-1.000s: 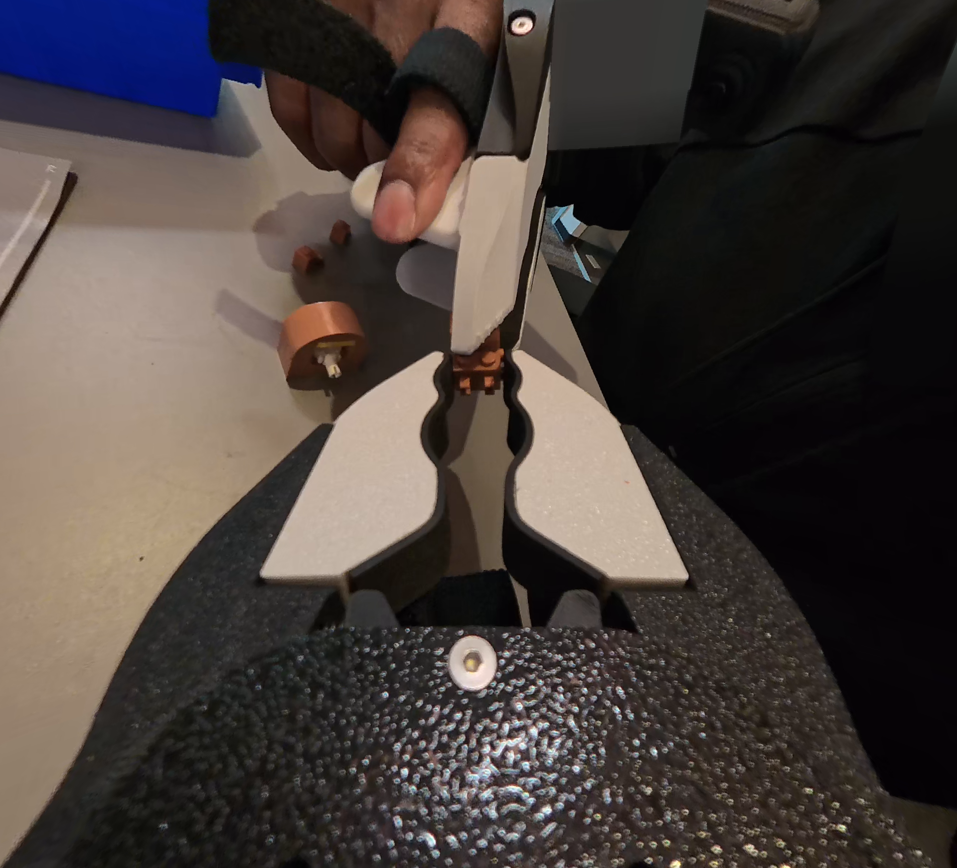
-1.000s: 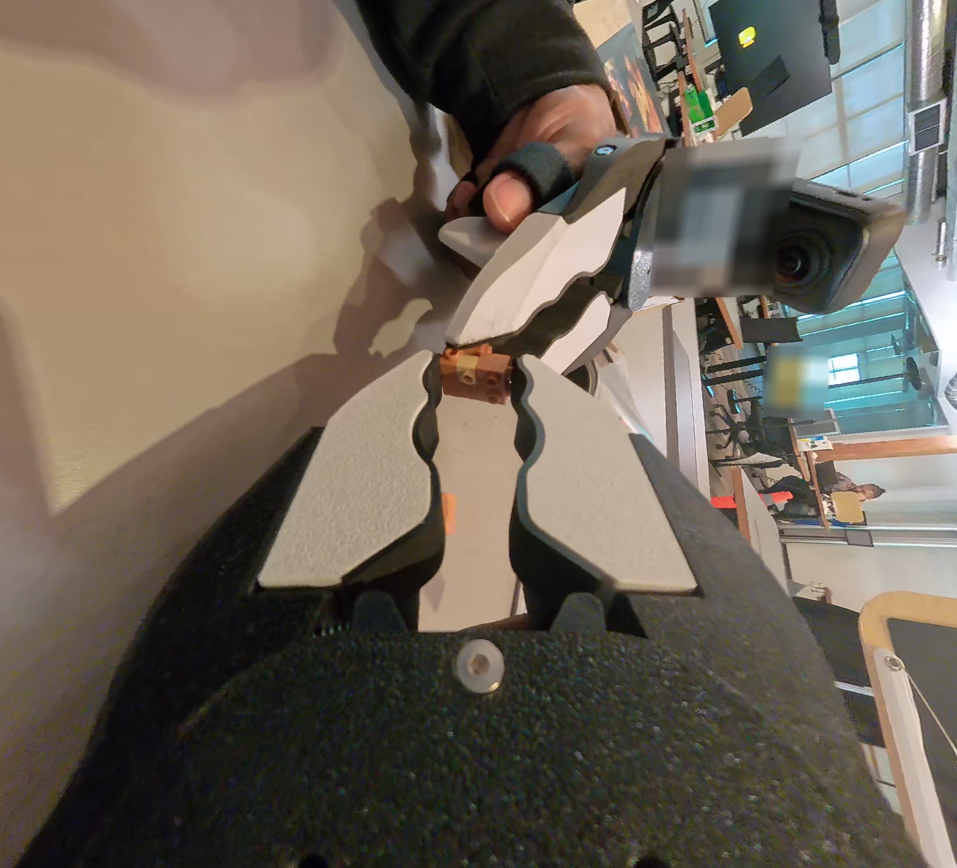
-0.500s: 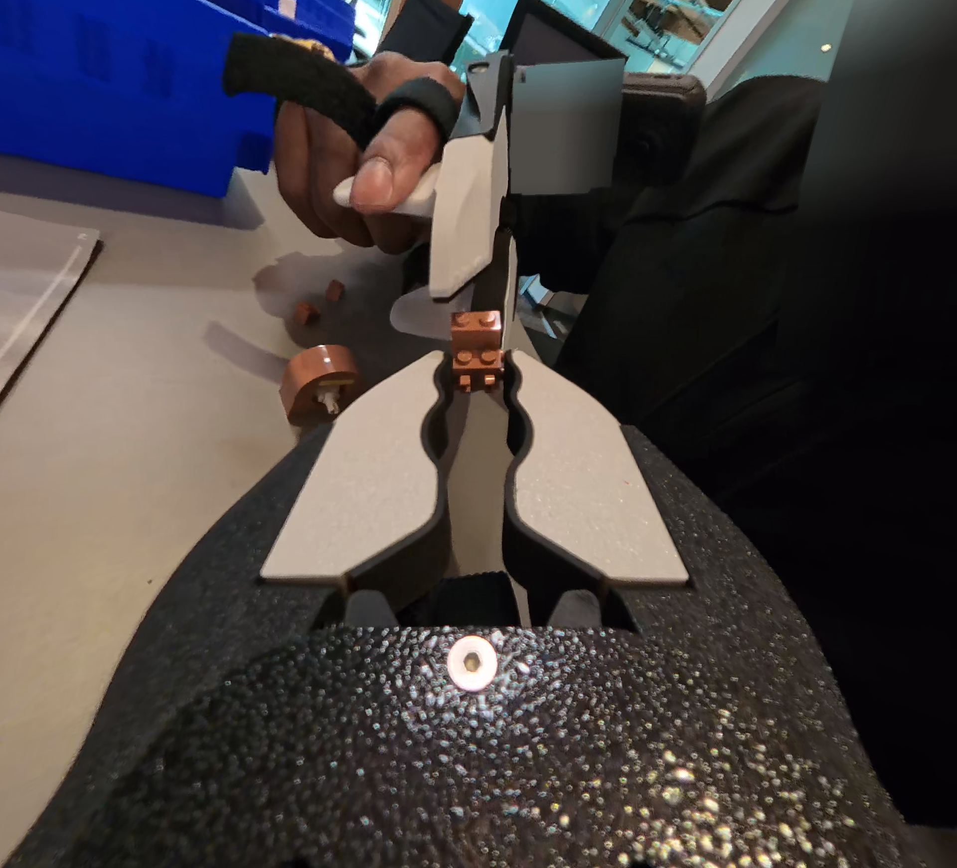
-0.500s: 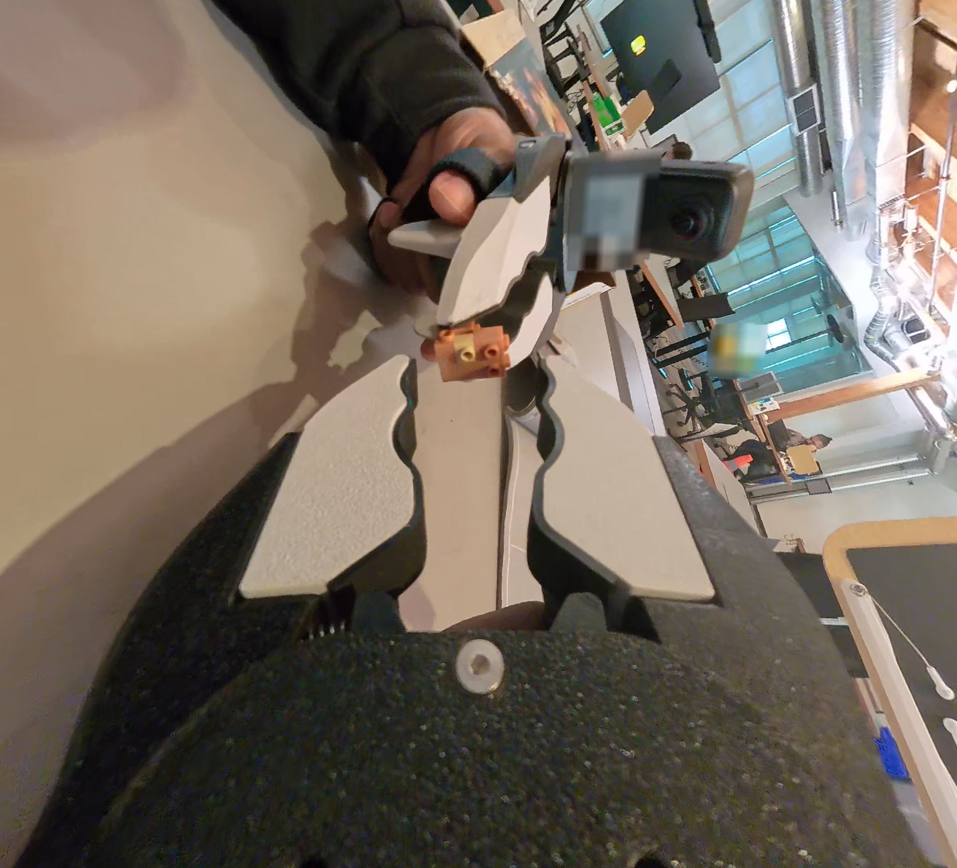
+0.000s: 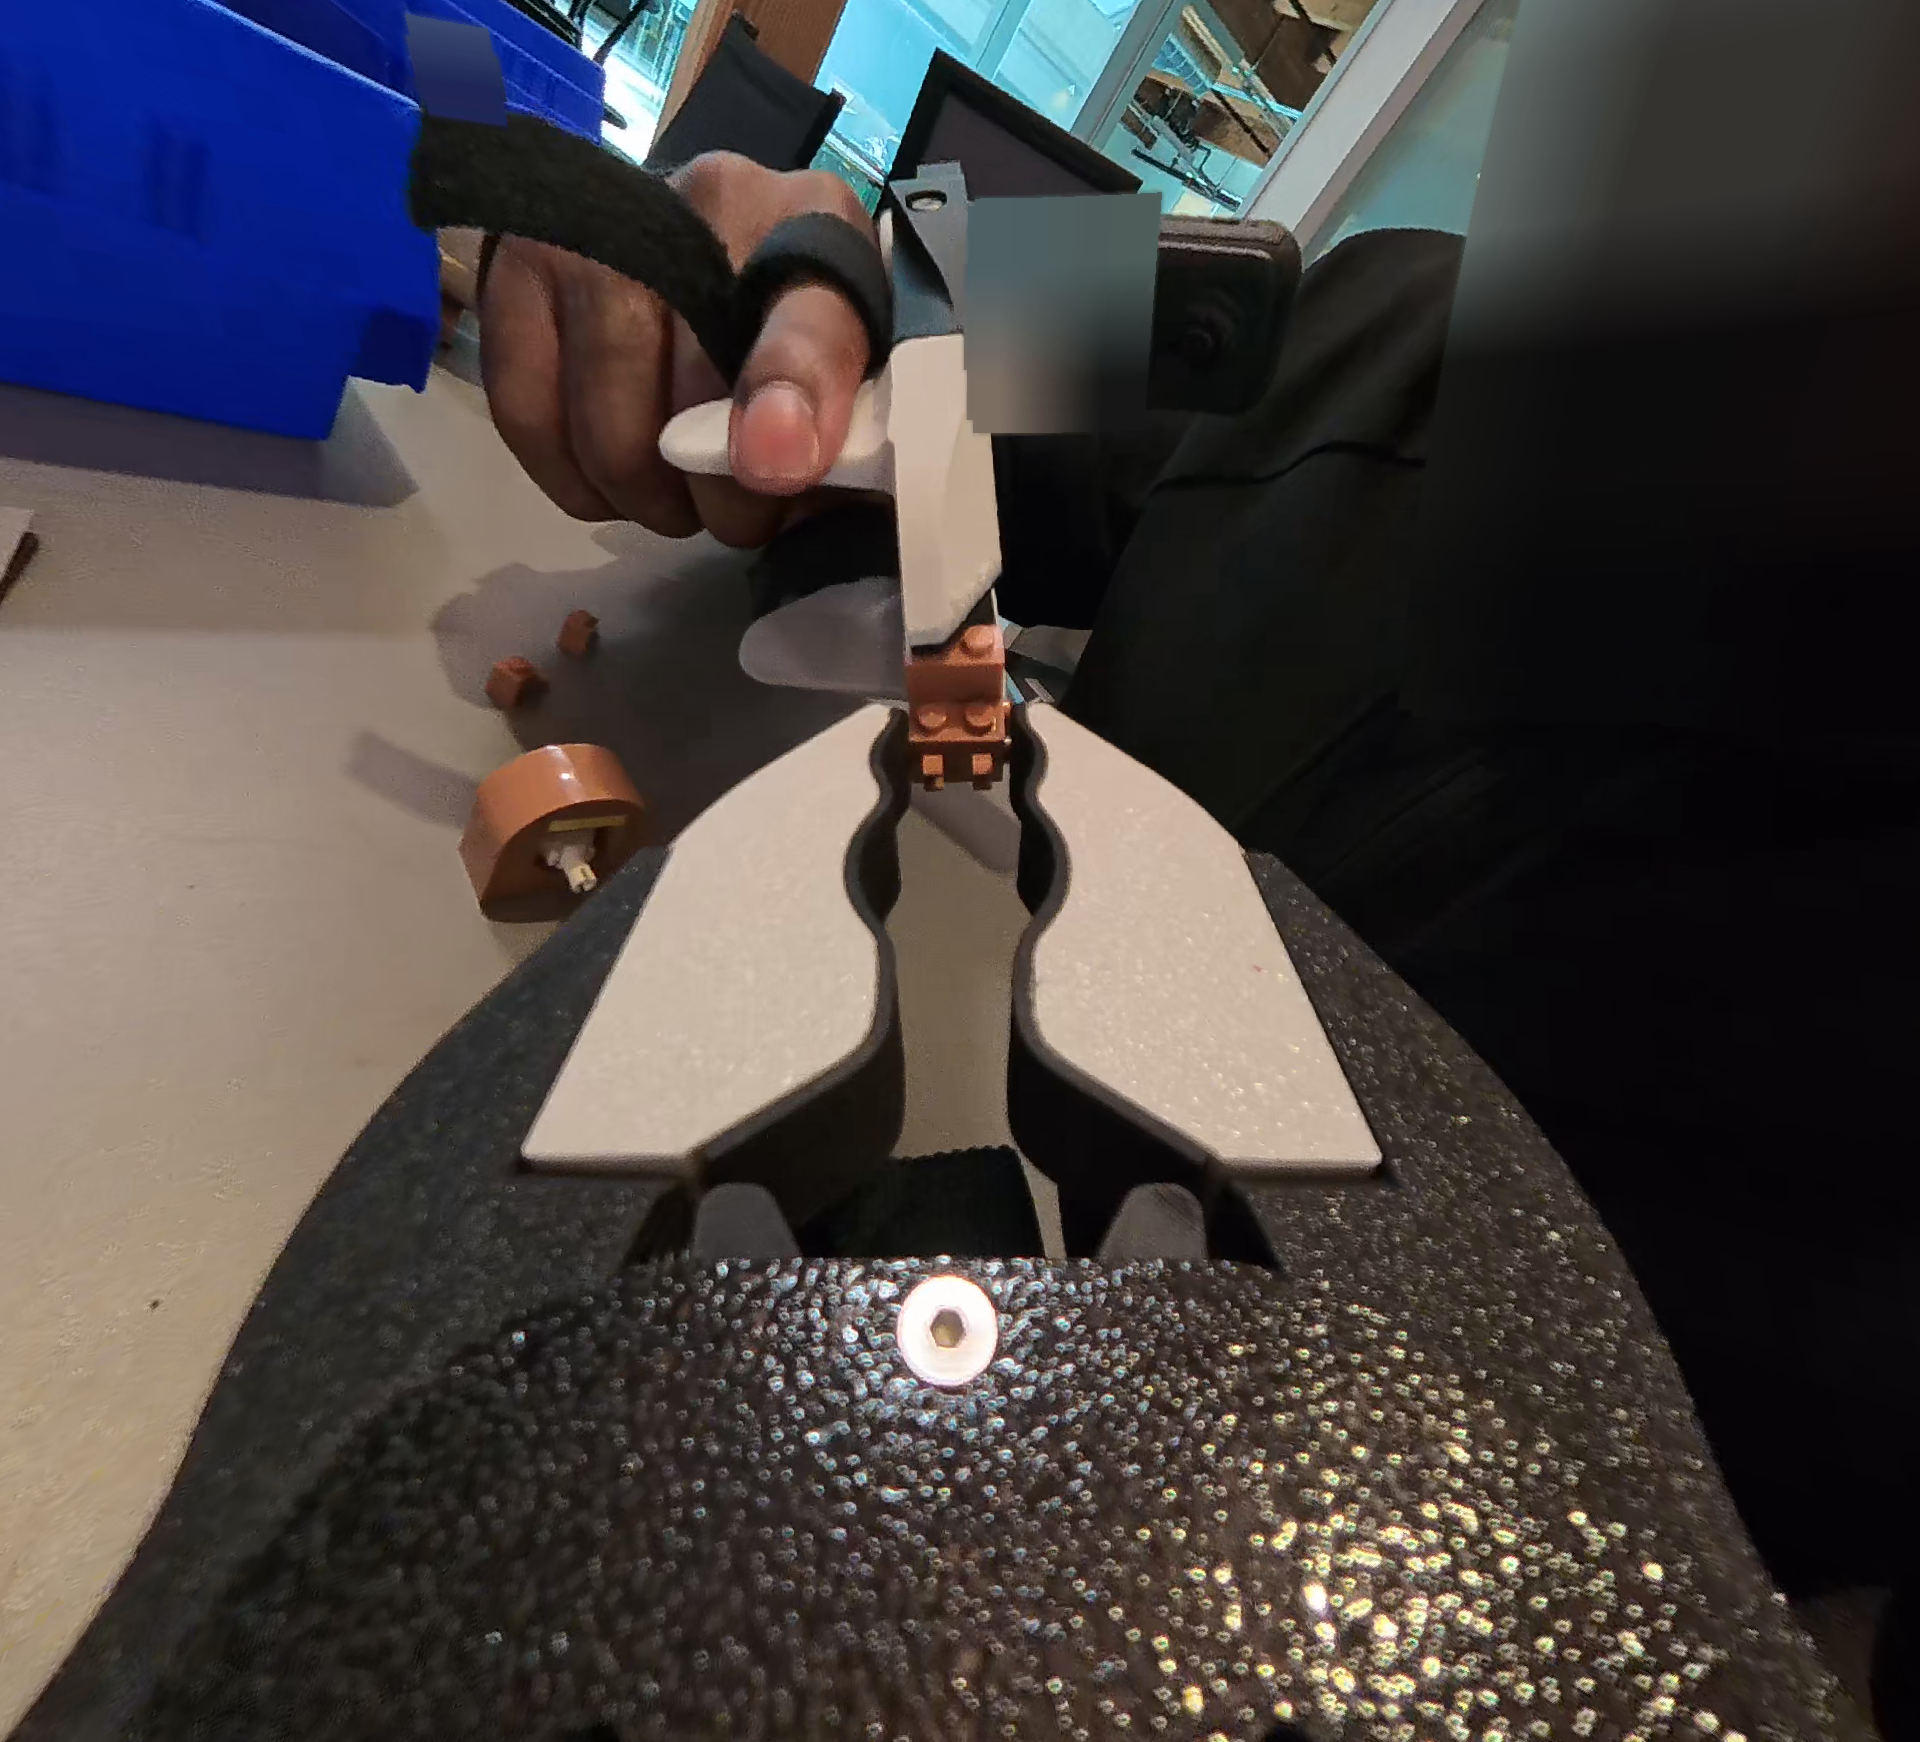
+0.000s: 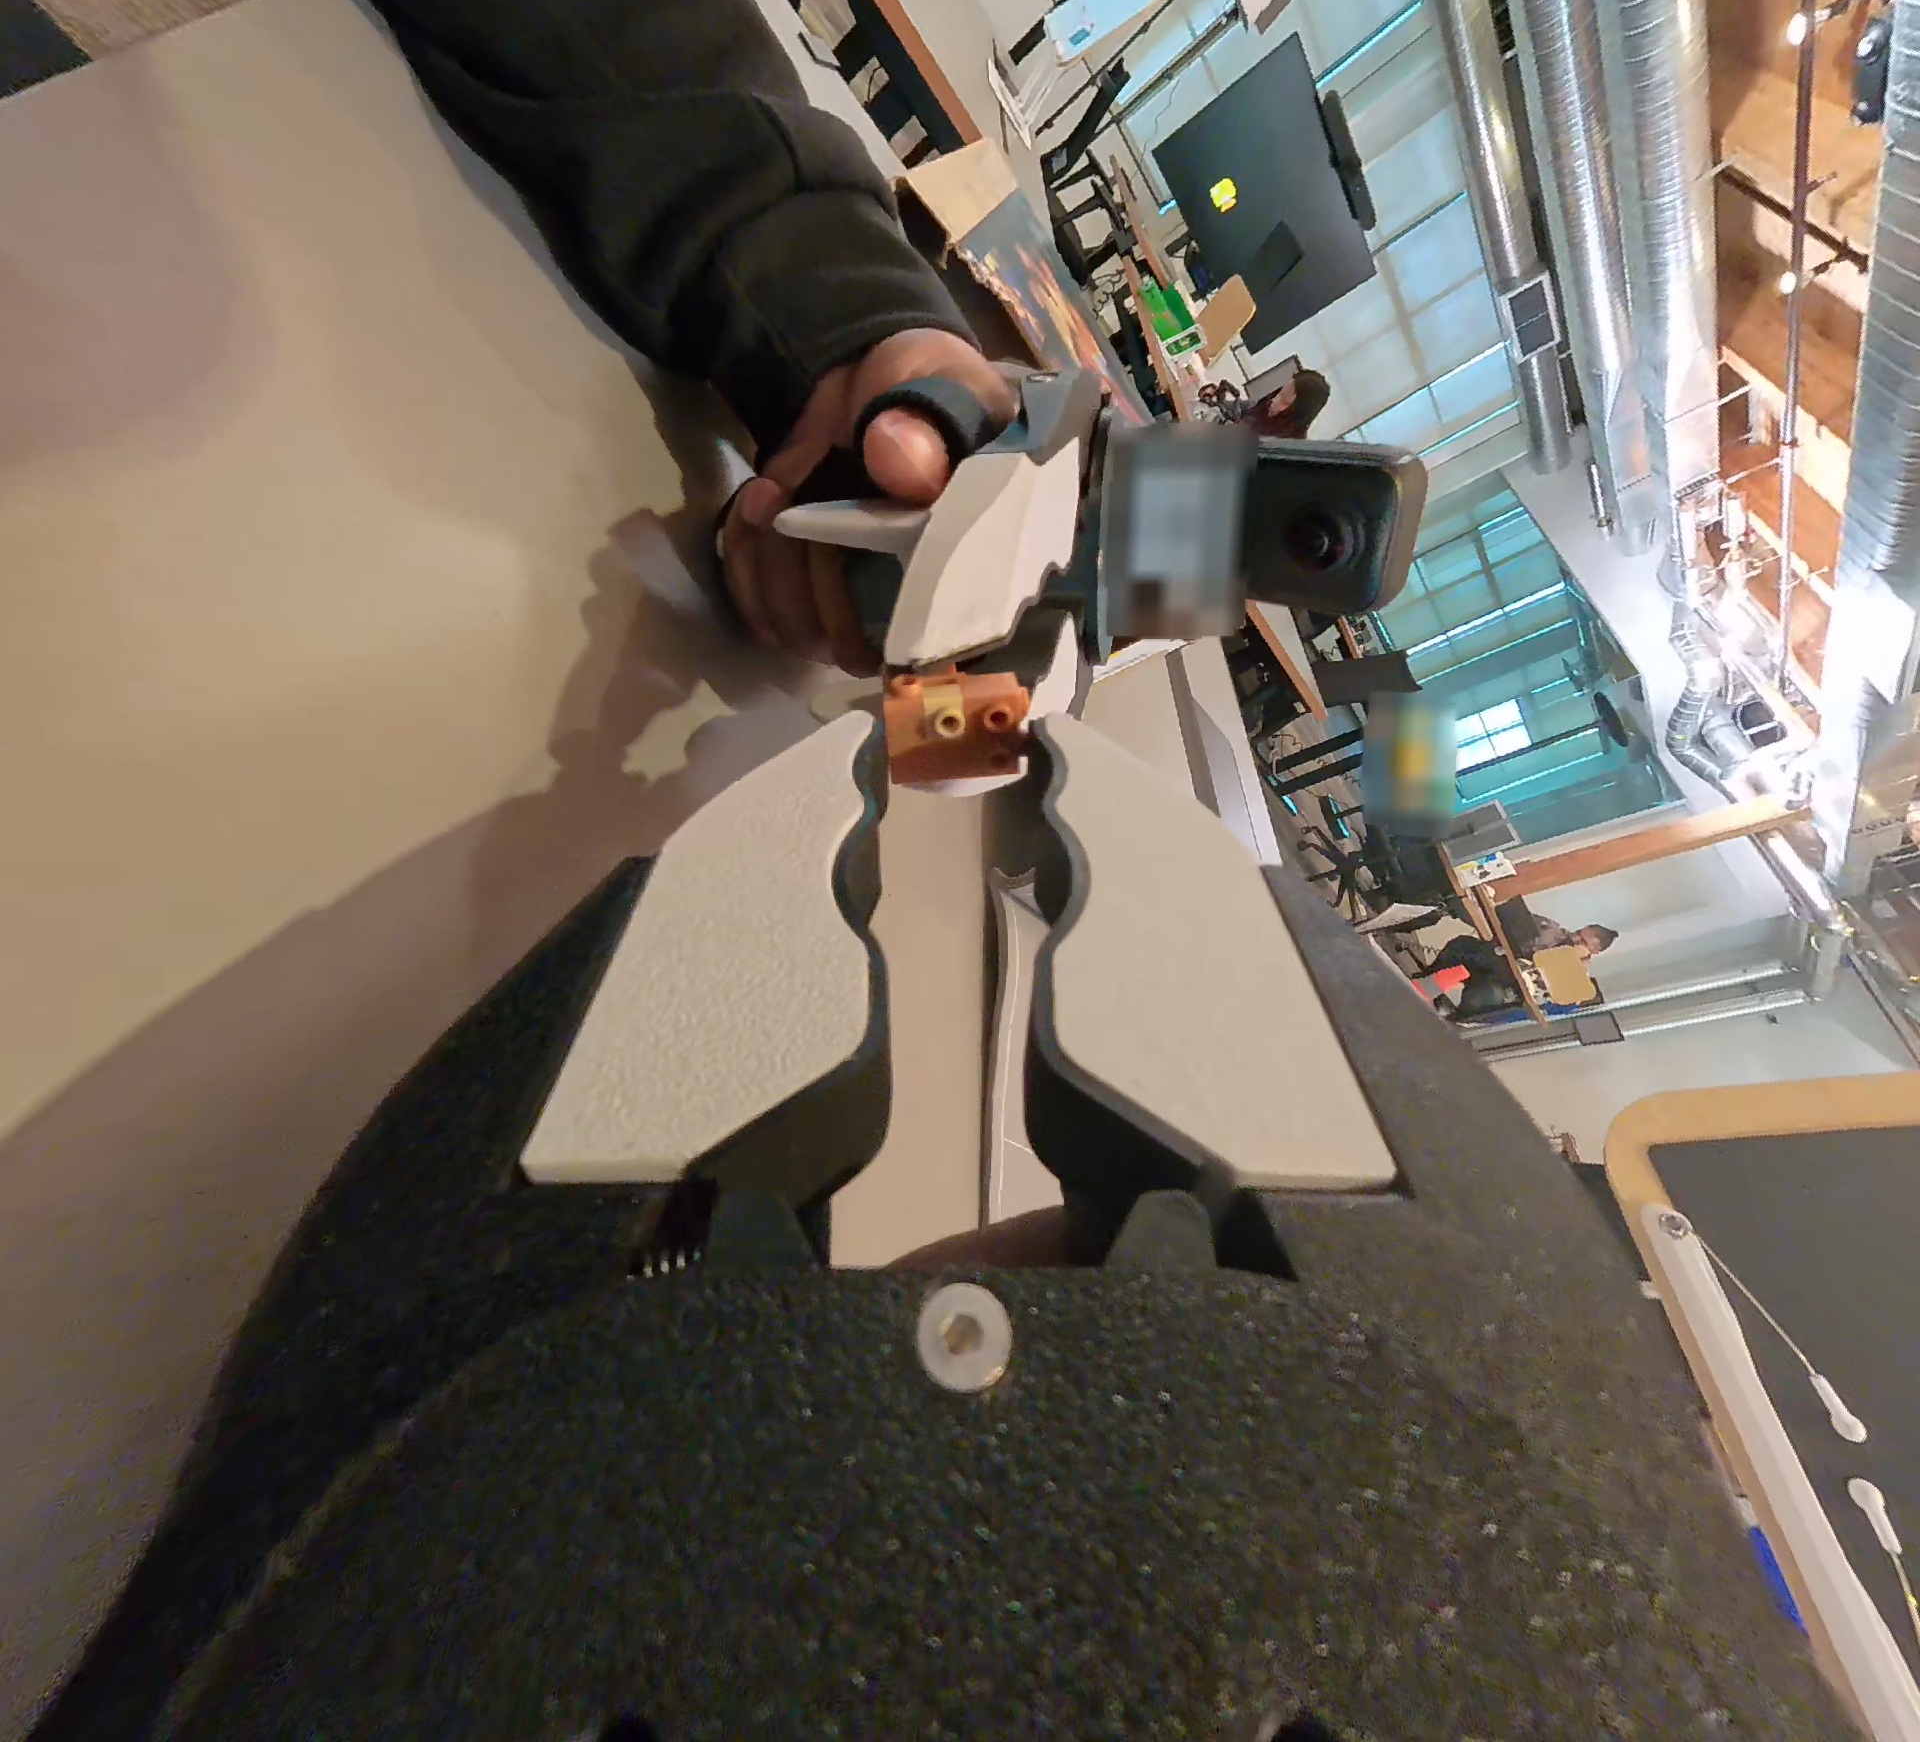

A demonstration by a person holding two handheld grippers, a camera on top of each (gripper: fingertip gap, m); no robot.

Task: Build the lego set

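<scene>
Both tools, left (image 5: 957,736) and right (image 6: 956,747), clamp one brown brick assembly (image 5: 957,705) between them.

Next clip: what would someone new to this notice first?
Two handheld grippers meet tip to tip above the table, both shut on one small brown brick assembly: the left gripper from below, the right gripper from the opposite end. On the table to the left lie a round brown piece and two loose brown bricks.

- right gripper (image 6: 956,736) let go and spread wide half a sec ago, now it's clamped back on the brown brick assembly (image 6: 954,731)
- left gripper (image 5: 958,742) tilted up, blue bins (image 5: 208,165) and windows now fill more of the view behind it
- both grippers meet at the bricks again
</scene>
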